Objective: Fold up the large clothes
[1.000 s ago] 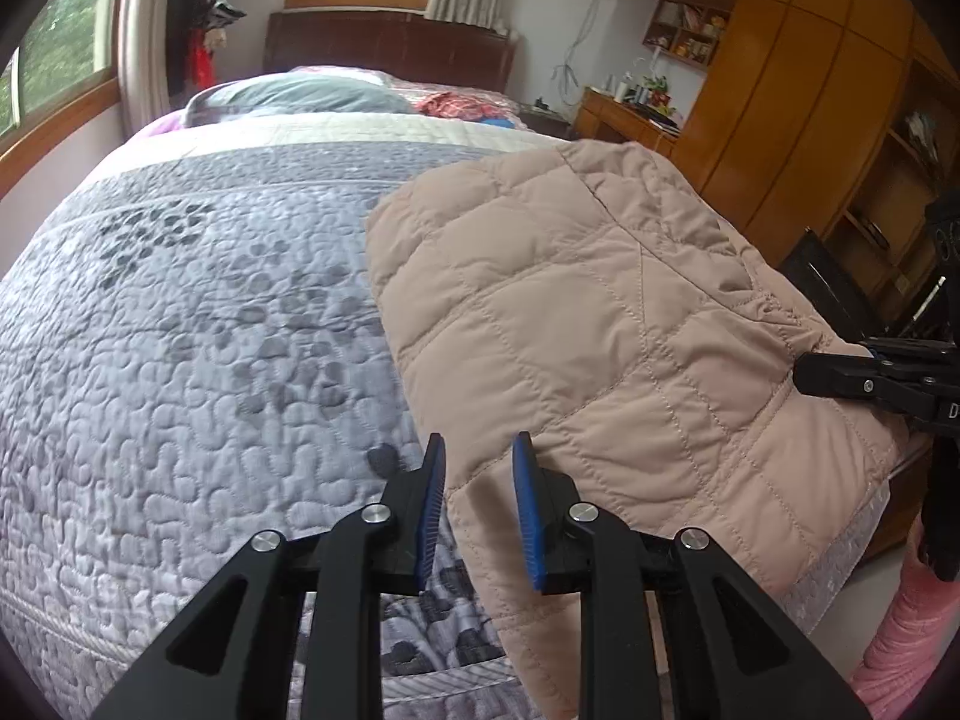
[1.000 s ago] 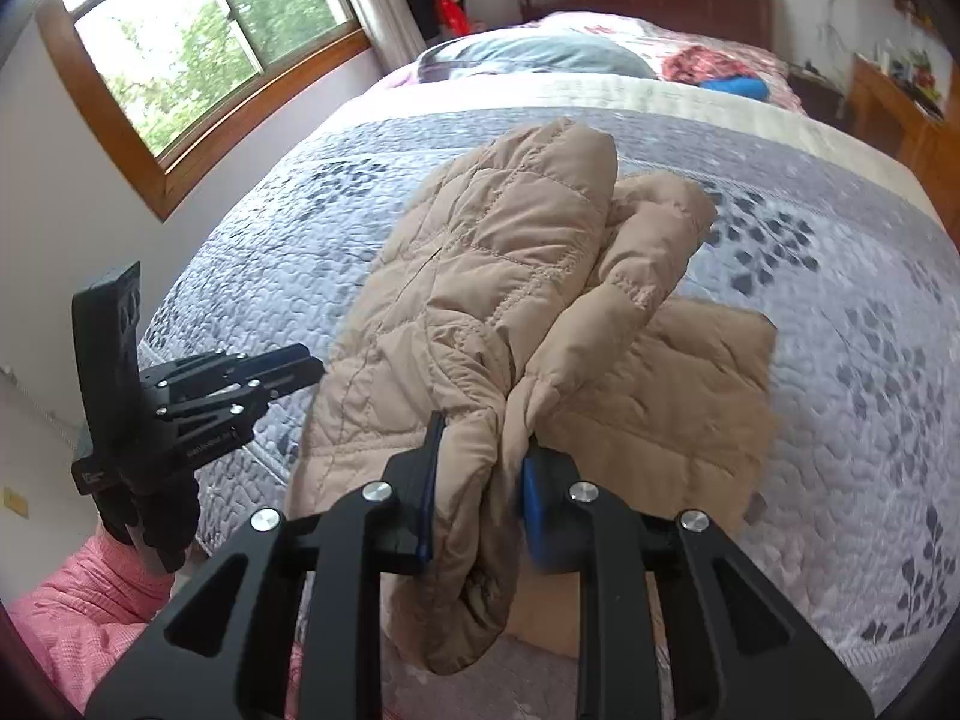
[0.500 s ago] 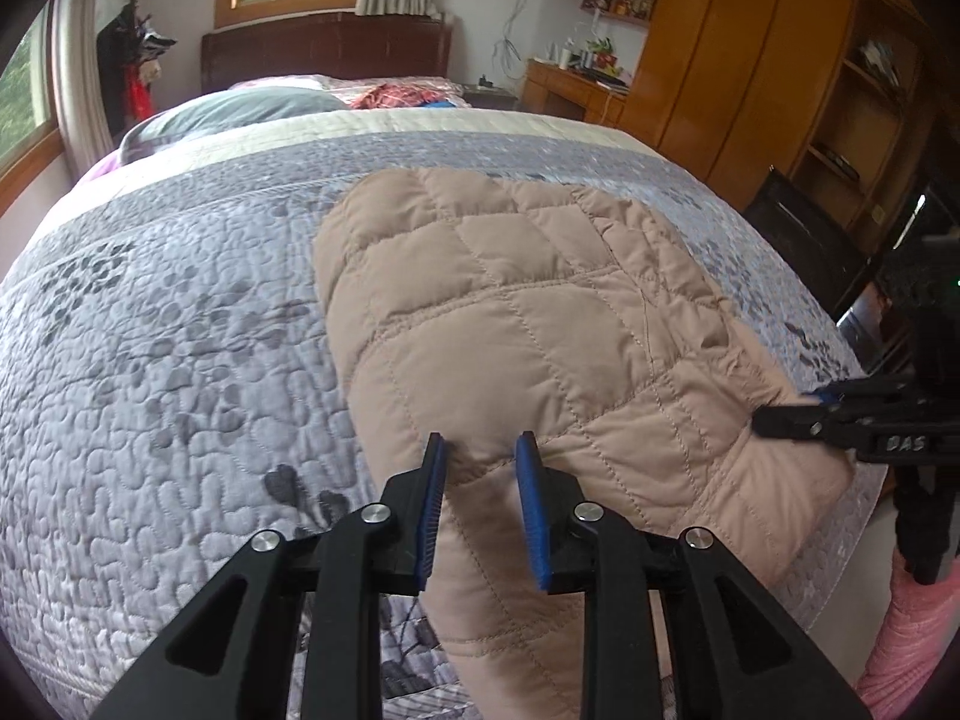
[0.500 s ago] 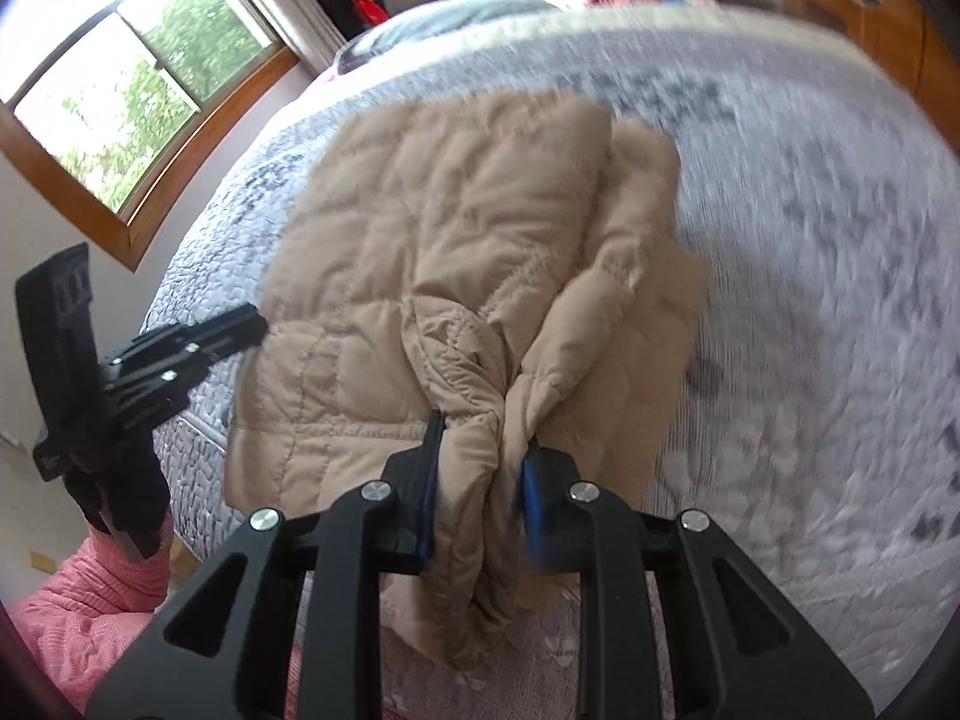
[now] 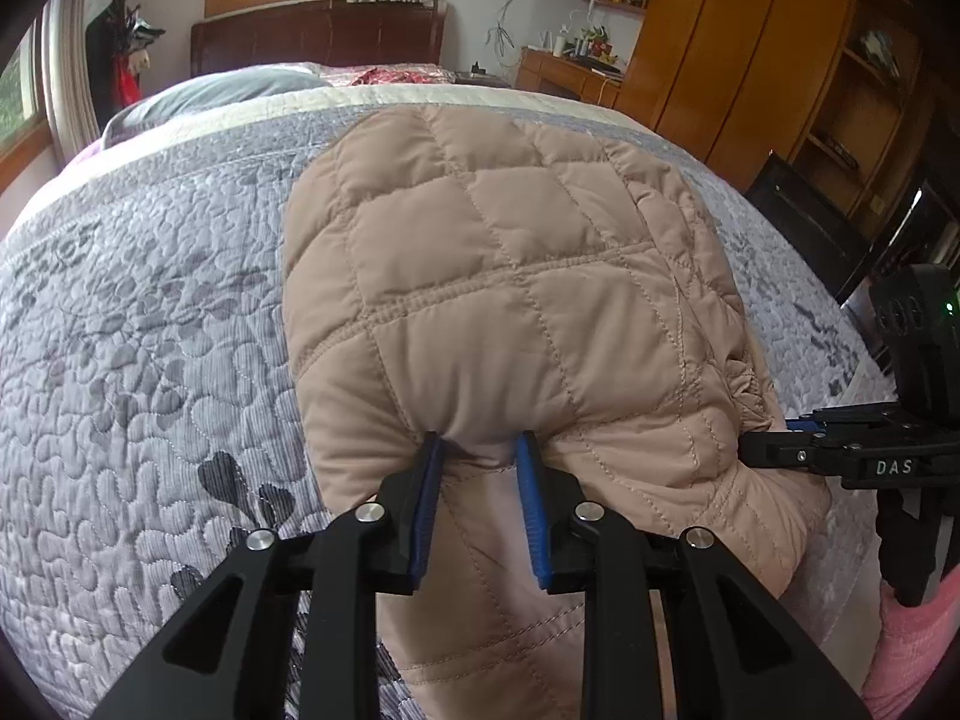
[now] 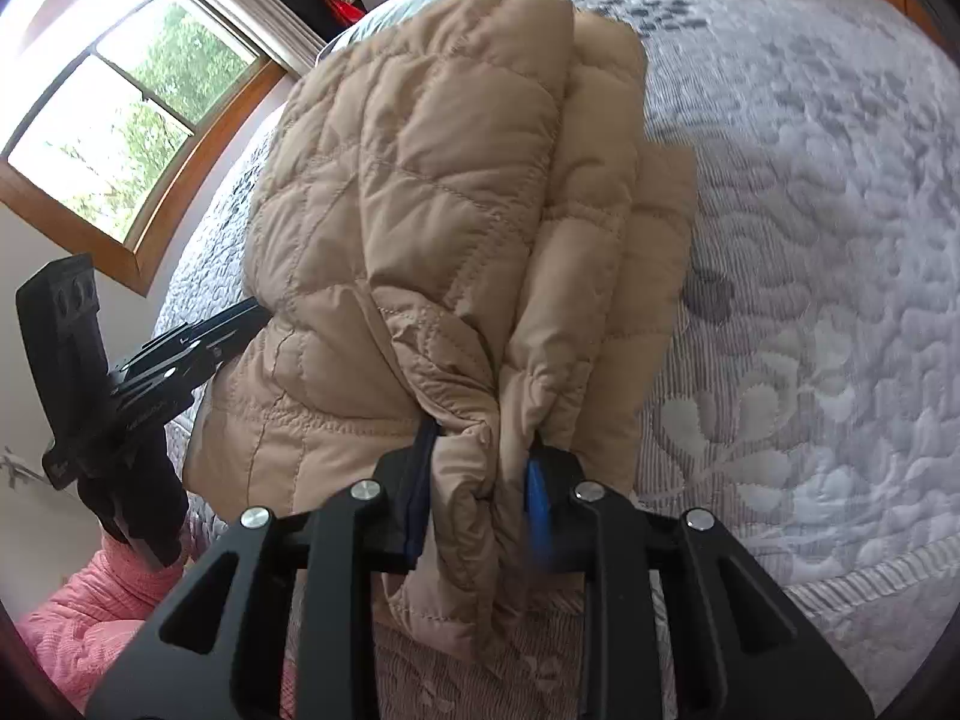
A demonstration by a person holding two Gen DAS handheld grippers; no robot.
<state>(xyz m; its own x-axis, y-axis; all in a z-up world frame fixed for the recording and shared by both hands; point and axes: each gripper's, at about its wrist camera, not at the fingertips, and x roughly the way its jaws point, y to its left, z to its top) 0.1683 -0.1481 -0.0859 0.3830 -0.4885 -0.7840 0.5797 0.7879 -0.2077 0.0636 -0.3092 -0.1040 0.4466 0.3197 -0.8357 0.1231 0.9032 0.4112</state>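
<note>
The folded jacket (image 5: 516, 300) is lying lengthwise on the bed (image 5: 150, 360), stretching away from both claws: the left gripper (image 5: 480, 474) is pinching its near edge, the right gripper (image 6: 480, 456) is opening, seemingly still touching bunched fabric.

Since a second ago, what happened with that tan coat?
The folded jacket came down onto the bed's quilt. The right gripper, jaws opening, still has bunched fabric between them. The left gripper stays clamped on the near edge.
</note>
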